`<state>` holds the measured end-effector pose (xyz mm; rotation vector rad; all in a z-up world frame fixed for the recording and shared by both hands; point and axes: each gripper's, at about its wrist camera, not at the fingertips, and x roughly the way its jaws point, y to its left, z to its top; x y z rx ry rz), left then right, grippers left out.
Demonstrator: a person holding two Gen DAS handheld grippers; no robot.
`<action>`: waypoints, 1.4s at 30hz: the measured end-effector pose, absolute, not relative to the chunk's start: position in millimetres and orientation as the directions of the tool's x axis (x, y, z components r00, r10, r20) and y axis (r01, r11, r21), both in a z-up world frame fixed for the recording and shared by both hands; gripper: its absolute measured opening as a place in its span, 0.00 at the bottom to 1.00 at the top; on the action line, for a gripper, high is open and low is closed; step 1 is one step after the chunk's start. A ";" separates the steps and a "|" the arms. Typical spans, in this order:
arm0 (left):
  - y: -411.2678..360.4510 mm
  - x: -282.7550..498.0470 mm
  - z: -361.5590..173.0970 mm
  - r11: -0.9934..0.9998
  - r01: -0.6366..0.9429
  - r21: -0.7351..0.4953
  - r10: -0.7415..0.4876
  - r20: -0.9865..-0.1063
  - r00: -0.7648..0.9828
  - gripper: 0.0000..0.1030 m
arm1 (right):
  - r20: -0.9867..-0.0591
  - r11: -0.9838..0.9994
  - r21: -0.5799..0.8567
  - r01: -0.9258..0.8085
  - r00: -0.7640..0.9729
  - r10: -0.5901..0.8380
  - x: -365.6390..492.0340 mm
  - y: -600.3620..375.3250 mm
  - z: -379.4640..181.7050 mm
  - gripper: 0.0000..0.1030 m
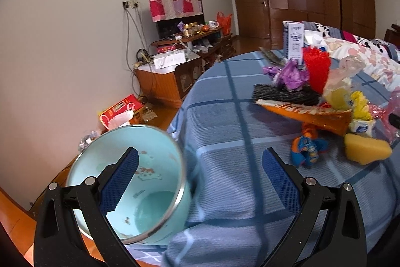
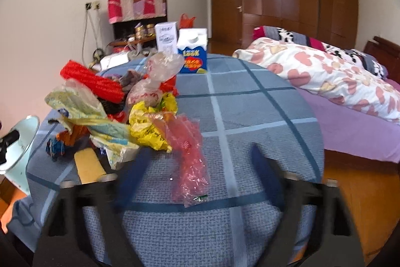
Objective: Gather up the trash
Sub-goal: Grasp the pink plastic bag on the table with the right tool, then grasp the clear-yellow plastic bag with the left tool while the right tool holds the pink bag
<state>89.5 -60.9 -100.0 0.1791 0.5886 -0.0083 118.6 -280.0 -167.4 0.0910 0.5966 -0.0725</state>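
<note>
A pile of trash lies on the round table with the blue checked cloth (image 1: pixel 225 116): an orange snack bag (image 1: pixel 312 114), purple wrapper (image 1: pixel 290 74), red mesh (image 1: pixel 316 69), yellow sponge (image 1: pixel 365 149) and a blue-orange wrapper (image 1: pixel 306 147). A light blue bin (image 1: pixel 150 167) stands at the table's left edge. My left gripper (image 1: pixel 200 162) is open and empty, its left finger over the bin's mouth. In the right wrist view my right gripper (image 2: pixel 197 167) is open and empty, just before a pink plastic bag (image 2: pixel 192 157), yellow wrapper (image 2: pixel 147 124) and red mesh (image 2: pixel 92 81). The bin (image 2: pixel 20 142) shows far left.
A blue carton (image 2: pixel 192 51) and a white box (image 2: pixel 166 35) stand at the table's far side. A bed with a heart-print quilt (image 2: pixel 325 76) lies right of the table. A cluttered wooden cabinet (image 1: pixel 175 71) and a red box (image 1: pixel 120 111) are by the wall.
</note>
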 end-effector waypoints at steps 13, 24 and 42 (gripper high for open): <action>-119.3 96.5 -69.6 0.981 0.161 0.105 -0.085 -0.516 0.853 0.94 | -0.541 0.992 0.068 0.103 0.839 -0.050 112.1 -312.5 -162.8 0.12; -180.4 119.1 -76.5 0.960 0.259 0.107 -0.162 -0.540 0.826 0.94 | -0.550 0.988 0.087 0.127 0.833 -0.059 107.4 -329.1 -176.5 0.12; -177.4 122.7 -91.1 0.938 0.344 0.044 -0.249 -0.606 0.756 0.23 | -0.543 0.992 0.069 0.103 0.839 -0.050 105.8 -318.3 -173.4 0.12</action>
